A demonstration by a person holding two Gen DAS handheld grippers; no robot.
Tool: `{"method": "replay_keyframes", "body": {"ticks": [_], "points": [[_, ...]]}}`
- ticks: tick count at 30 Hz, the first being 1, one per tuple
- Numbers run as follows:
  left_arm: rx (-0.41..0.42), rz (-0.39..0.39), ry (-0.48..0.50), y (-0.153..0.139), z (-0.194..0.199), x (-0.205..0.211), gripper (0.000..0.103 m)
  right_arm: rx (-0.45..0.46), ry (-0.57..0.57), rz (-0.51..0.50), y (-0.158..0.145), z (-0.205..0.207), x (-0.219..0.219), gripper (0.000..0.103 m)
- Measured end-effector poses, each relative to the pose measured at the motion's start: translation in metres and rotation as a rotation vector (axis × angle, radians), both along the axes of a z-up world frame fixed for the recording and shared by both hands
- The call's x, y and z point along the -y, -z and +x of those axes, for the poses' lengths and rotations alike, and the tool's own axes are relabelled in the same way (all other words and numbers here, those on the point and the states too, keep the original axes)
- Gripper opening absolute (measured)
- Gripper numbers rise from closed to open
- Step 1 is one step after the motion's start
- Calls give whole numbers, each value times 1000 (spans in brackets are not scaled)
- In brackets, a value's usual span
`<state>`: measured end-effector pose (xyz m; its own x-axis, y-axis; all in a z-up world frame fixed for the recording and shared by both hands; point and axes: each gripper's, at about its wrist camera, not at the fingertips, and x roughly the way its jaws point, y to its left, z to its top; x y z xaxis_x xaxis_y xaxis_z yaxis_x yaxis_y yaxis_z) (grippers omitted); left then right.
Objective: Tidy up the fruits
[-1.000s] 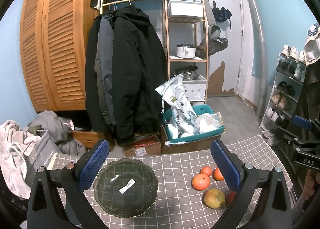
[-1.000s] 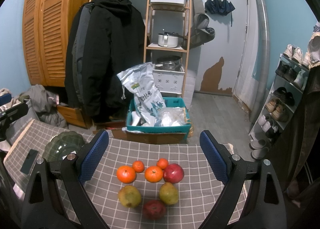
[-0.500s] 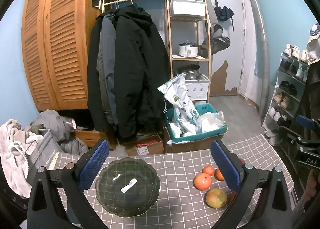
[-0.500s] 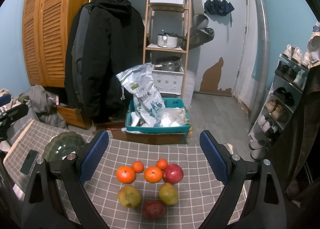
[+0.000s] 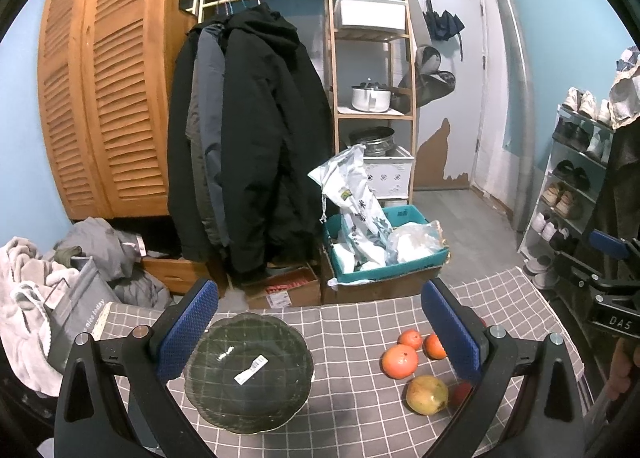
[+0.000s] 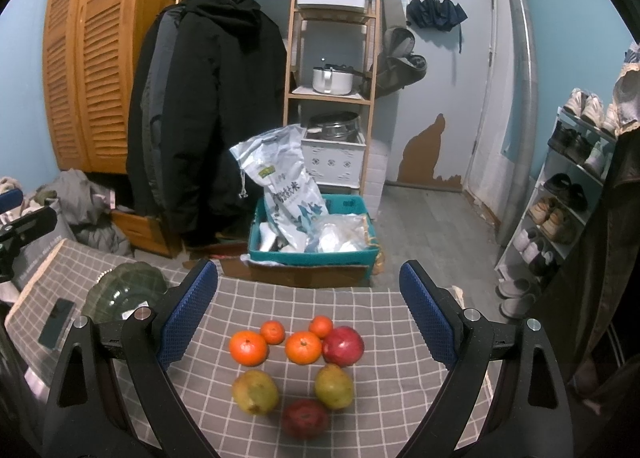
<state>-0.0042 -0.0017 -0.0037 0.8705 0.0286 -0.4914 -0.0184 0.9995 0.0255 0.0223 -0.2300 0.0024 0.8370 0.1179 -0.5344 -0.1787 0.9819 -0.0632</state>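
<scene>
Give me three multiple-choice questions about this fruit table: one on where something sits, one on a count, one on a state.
1. Where is the green glass bowl relative to the fruit?
A. Left of it
B. Right of it
C. Underneath it

2. How many oranges lie on the checked tablecloth?
A. Two
B. Four
C. Six

3. What state is the right gripper in?
A. Shut on an orange
B. Shut on nothing
C. Open, holding nothing

Answers:
1 A, the left wrist view shows the bowl left of the fruit cluster.
2 B, four oranges show in the right wrist view.
3 C, its fingers stand wide apart above the fruit.
</scene>
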Motion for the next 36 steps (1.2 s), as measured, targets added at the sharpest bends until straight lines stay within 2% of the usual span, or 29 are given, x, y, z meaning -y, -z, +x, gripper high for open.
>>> {"method": "replay_keyframes", "body": {"ticks": [7,18,26,36], "points": [[-43,-6,26,12,11,9,102,-20,18,-9,6,9,7,91],[-191,-16,90,48,33,28,102,-115,43,-19,30,19,26,90],[-306,9,105,84,51,45,102,-207,54,-43,61,29,33,90],[-466,41,123,136,77,62,102,-378,80,-20,115,47,51,90]]}}
